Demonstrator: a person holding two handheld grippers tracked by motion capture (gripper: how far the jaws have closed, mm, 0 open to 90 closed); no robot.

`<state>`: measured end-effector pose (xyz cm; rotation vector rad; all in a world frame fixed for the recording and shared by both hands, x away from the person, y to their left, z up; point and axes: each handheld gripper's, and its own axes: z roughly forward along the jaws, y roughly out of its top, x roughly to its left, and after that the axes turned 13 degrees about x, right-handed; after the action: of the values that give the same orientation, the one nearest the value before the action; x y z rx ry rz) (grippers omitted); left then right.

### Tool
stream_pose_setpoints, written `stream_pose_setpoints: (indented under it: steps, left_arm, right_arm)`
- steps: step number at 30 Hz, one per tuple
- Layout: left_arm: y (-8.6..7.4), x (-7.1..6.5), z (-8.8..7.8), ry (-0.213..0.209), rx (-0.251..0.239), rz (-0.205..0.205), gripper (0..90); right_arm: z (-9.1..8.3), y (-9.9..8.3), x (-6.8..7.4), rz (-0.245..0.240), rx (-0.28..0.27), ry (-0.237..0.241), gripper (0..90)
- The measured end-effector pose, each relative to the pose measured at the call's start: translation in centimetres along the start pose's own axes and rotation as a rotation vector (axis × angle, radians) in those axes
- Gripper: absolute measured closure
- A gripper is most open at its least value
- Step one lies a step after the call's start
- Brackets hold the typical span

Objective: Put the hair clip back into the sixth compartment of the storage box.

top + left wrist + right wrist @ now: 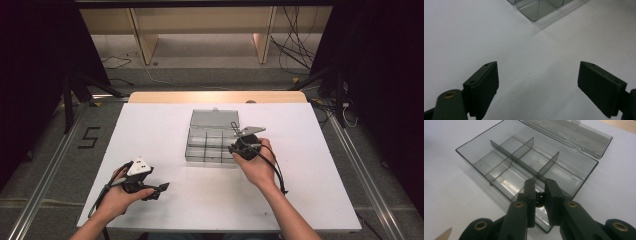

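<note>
A clear smoky plastic organiser box point(196, 146) lies open mid-table, its lid point(215, 118) folded back flat. In the right gripper view the box point(474, 157) shows several empty compartments split by dividers. My right gripper point(540, 182) hovers over the box's near end, shut on a small black part point(539, 197) pinched between its jaws. From above, the right gripper point(234, 149) sits at the box's front right corner. My left gripper point(161, 188) rests low over the white table at the front left, open, with nothing between its jaws point(537, 75).
The white tabletop point(160, 130) surrounds the box, with a wooden strip point(215, 96) along its far edge. A corner of the box point(536, 11) shows at the top of the left gripper view. Cables and stand legs lie on the floor beyond the table.
</note>
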<state>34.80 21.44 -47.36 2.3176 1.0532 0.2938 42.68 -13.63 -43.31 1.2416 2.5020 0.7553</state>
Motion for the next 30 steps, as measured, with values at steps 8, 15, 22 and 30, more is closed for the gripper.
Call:
stream_pose_setpoints:
  steps: [8,15,22,30]
  left_arm:
    - [0.0,0.0,0.0,-0.001,0.003,0.001,16.7]
    - [0.0,0.0,0.0,-0.001,0.002,0.0,16.7]
    - [0.0,0.0,0.0,-0.002,0.002,-0.001,16.7]
    - [0.0,0.0,0.0,-0.002,0.003,0.001,16.7]
  right_arm:
    - [0.2,0.3,0.0,-0.002,0.01,0.001,80.9]
    - [0.4,0.5,-0.1,-0.003,0.018,-0.003,80.9]
    - [0.7,0.7,0.0,-0.002,0.035,-0.002,80.9]
    - [1.1,1.0,-0.1,-0.004,0.05,-0.004,80.9]
